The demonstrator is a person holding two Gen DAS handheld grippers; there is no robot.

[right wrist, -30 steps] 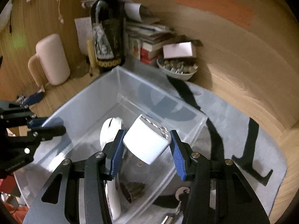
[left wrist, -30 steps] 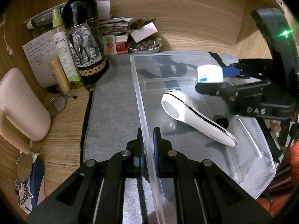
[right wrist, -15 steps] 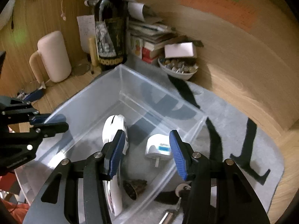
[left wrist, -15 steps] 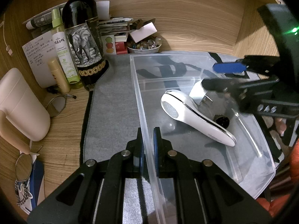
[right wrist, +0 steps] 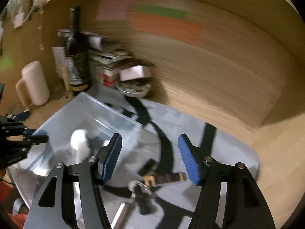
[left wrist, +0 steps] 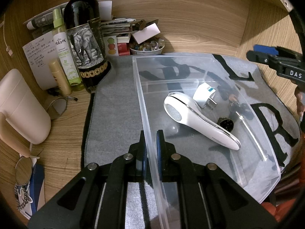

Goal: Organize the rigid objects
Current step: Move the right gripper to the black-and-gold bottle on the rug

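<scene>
A clear plastic bin (left wrist: 190, 57) (right wrist: 57, 118) sits on a grey mat. Inside it lie a white handheld device (left wrist: 198, 118), a white plug adapter (left wrist: 204, 94) and a small dark round piece (left wrist: 225, 123). My left gripper (left wrist: 151, 147) is shut on the bin's near left wall. My right gripper (right wrist: 149, 158) has nothing between its blue pads and its jaws are opening; it hovers above the mat to the right of the bin, over several small items (right wrist: 162, 177) that are blurred. One right fingertip (left wrist: 264, 49) shows at the left wrist view's right edge.
A dark wine bottle (left wrist: 85, 43), a green spray bottle (left wrist: 63, 51), a cream jug (left wrist: 21, 106), stacked papers and a bowl of small trinkets (left wrist: 146, 46) crowd the back left against the wooden wall. Glasses (left wrist: 23, 169) lie at the front left.
My right gripper let go of the white plug adapter, which dropped into the bin. The gripper then rose, swung right off the bin and spread wider. My left gripper stayed put.
</scene>
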